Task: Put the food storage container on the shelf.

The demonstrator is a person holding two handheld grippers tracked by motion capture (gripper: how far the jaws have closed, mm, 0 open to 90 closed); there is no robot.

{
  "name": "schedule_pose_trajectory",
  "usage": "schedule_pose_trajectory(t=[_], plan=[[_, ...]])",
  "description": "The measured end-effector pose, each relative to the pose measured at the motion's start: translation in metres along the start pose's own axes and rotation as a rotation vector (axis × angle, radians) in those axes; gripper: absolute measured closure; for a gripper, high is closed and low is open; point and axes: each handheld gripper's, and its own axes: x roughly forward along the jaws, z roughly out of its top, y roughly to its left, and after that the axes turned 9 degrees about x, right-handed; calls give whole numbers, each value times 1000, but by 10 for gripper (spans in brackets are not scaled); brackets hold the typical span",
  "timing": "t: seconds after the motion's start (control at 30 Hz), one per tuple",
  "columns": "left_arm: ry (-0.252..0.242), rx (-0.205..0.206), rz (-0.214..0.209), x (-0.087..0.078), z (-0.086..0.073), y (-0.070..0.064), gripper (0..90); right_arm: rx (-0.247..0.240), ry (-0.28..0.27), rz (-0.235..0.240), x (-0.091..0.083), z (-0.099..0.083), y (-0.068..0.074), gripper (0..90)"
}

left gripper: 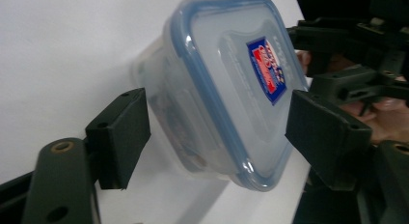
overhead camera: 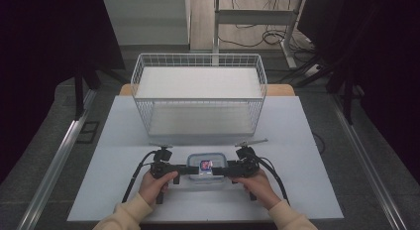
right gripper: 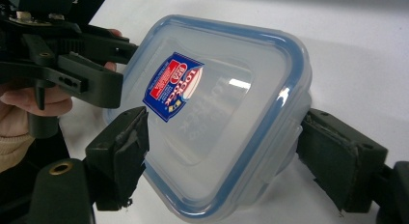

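A clear plastic container (overhead camera: pixel 205 169) with a blue-rimmed lid and a red and blue label rests on the white table (overhead camera: pixel 124 141) near its front edge. My left gripper (overhead camera: pixel 184 169) comes at it from the left. In the left gripper view its pads (left gripper: pixel 120 132) press the container (left gripper: pixel 217 93) on both sides. My right gripper (overhead camera: pixel 224 169) comes from the right. In the right gripper view its pads (right gripper: pixel 120 151) clamp the lid's edge and the far side of the container (right gripper: pixel 217 122). A hand holds each gripper.
A white wire basket (overhead camera: pixel 198 93) stands at the back middle of the table, just beyond the container. Bare table lies to the left and right of the grippers. Table legs and cables (overhead camera: pixel 262 36) are on the floor behind.
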Motion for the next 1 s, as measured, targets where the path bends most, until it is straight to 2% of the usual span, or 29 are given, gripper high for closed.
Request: schedule_pose_trajectory(t=[0.1, 0.2, 0.27, 0.4, 0.67, 0.77, 1.0], plan=[[8, -6, -4, 1, -1, -1, 288, 17, 1, -3, 0, -1, -1, 242], [-5, -55, -21, -1, -4, 4, 343, 31, 8, -4, 0, -1, -3, 272], [-8, -68, -36, -3, -4, 6, 376, 54, 7, 3, -2, -2, -5, 300], [-26, -58, -18, -6, -3, 4, 435, 105, 6, 36, -5, -2, -9, 361], [-45, -30, 7, -9, -5, -4, 472, 120, -10, 52, -12, -4, -10, 438], [-46, -8, 14, -11, -6, -6, 483, 144, -24, 65, -14, -6, -11, 461], [-56, 5, 22, -12, -8, -11, 500, 141, -47, 71, -18, -12, -9, 486]])
